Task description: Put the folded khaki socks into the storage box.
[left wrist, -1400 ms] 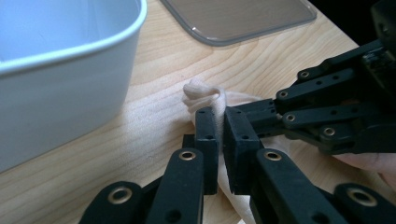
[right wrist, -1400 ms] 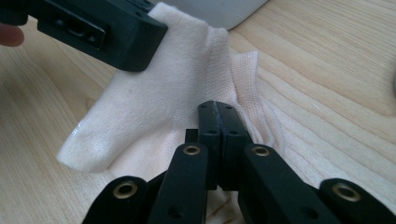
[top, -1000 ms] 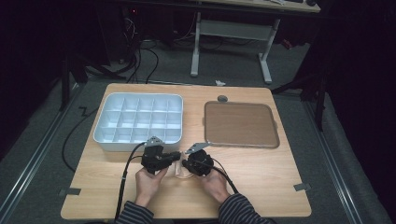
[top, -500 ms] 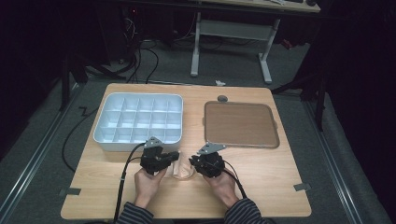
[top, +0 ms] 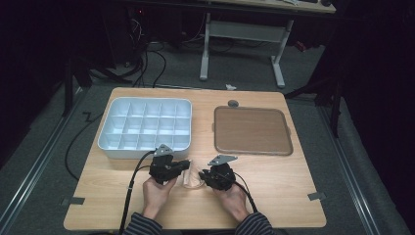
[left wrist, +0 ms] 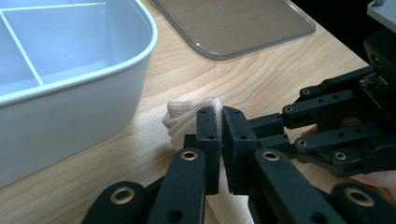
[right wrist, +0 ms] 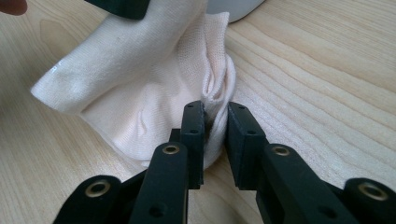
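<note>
A cream sock [top: 192, 179] lies crumpled on the wooden table between my two grippers. My left gripper [top: 186, 166] is shut on one end of it. In the left gripper view the jaws [left wrist: 220, 122] meet with the sock [left wrist: 183, 117] bunched behind them. My right gripper [top: 203, 175] faces it from the right. Its jaws [right wrist: 215, 117] have just been opening a little, and they now stand slightly apart with a fold of the sock [right wrist: 140, 88] pinched between the pads. The right gripper's linkage [left wrist: 336, 122] shows in the left gripper view.
A white compartment tray [top: 105, 142], its rounded wall [left wrist: 70, 107] close beside the left gripper, stands at the back left. A brown flat lid [top: 252, 130] lies at the back right. A small grey disc [top: 233, 103] sits behind the lid.
My right gripper has shifted to the right, away from the left one, and the sock now shows between them. The left hand has stayed in place.
</note>
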The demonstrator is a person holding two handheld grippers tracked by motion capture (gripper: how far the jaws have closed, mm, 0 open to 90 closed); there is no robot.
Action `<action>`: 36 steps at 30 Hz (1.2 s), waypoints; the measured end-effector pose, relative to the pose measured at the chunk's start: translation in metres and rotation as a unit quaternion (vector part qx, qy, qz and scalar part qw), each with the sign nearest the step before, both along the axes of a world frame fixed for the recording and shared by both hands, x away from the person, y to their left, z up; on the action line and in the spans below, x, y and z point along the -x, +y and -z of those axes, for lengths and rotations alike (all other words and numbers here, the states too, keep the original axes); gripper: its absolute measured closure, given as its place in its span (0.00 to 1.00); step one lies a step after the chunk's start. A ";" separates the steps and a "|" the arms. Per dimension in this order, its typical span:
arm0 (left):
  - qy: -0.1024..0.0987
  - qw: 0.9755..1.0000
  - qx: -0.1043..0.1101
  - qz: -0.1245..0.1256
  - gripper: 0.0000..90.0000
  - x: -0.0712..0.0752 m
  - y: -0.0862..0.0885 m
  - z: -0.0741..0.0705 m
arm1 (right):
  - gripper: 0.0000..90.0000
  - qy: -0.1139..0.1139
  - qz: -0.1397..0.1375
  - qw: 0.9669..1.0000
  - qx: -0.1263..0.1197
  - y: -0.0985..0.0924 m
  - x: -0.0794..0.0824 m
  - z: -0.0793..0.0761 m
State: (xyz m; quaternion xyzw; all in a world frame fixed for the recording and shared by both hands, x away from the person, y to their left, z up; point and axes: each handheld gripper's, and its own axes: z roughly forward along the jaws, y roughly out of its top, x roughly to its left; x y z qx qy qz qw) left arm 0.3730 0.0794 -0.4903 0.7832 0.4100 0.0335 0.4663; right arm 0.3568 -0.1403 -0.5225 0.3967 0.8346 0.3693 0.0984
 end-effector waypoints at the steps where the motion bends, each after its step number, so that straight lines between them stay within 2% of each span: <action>1: 0.000 1.000 0.000 0.001 0.96 0.000 -0.001 -0.001 | 0.87 -0.001 0.000 1.000 0.000 0.000 0.000 0.000; 4: -0.003 1.000 -0.005 0.009 0.96 -0.001 -0.007 -0.003 | 0.88 -0.003 0.001 1.000 0.002 0.001 0.000 0.000; 7: -0.002 1.000 0.001 0.015 0.96 -0.002 -0.013 -0.004 | 0.89 -0.004 0.000 1.000 0.004 0.000 0.000 0.000; 11: 0.000 1.000 -0.001 0.016 0.96 -0.003 -0.016 -0.003 | 0.89 -0.006 -0.002 1.000 0.005 0.001 -0.001 0.000; 16: -0.001 1.000 0.000 0.018 0.96 -0.005 -0.018 -0.003 | 0.89 -0.004 -0.005 1.000 0.004 0.002 -0.004 0.000; 23: -0.014 1.000 -0.001 0.019 0.96 -0.010 -0.020 -0.003 | 0.89 -0.009 -0.012 1.000 0.004 0.007 -0.008 0.000; 31: -0.011 1.000 -0.012 0.017 0.96 -0.018 -0.020 -0.003 | 0.89 -0.007 -0.009 1.000 0.005 0.010 -0.013 0.001; 36: -0.006 1.000 -0.008 0.012 0.96 -0.021 -0.020 0.000 | 0.89 -0.006 -0.012 1.000 0.009 0.013 -0.016 0.000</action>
